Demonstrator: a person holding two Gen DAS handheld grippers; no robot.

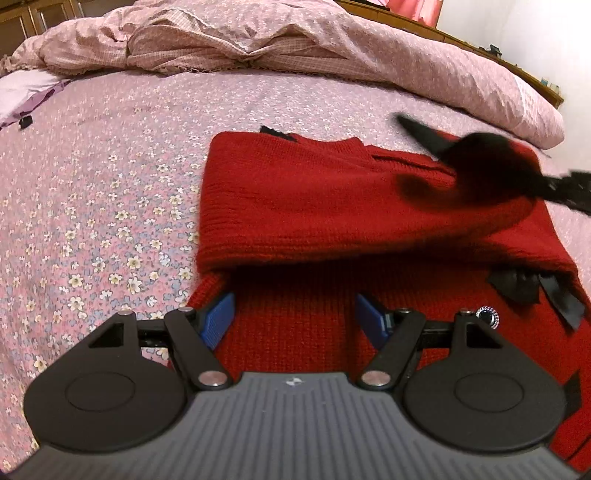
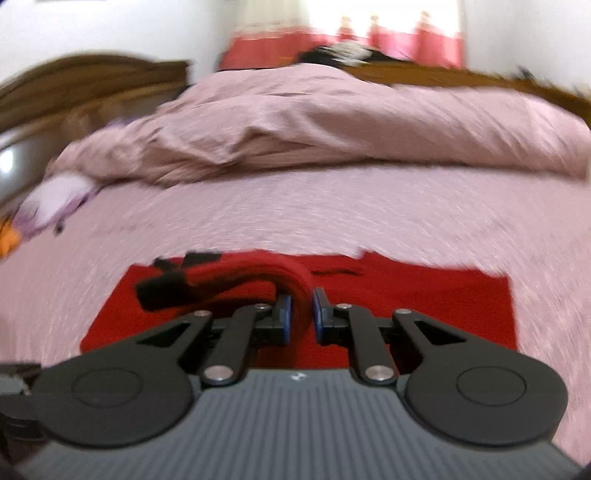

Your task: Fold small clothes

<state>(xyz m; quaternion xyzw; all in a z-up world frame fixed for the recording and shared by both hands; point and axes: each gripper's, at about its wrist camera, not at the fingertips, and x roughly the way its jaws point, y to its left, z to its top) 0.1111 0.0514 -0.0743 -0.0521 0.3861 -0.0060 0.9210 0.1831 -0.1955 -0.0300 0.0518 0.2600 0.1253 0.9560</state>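
Observation:
A red knitted sweater lies partly folded on the flowered bed sheet. My left gripper hovers open low over the sweater's near part, its blue pads wide apart with only flat knit beneath. In the right wrist view my right gripper is shut on a red sleeve with a black cuff. The sleeve arches up and to the left above the sweater body. A blurred black shape crosses the sweater's far right in the left wrist view.
A crumpled pink duvet is heaped along the far side of the bed. Black bows and a silver button sit on the sweater's right part. A purple and white cloth lies far left. A wooden bed frame stands behind.

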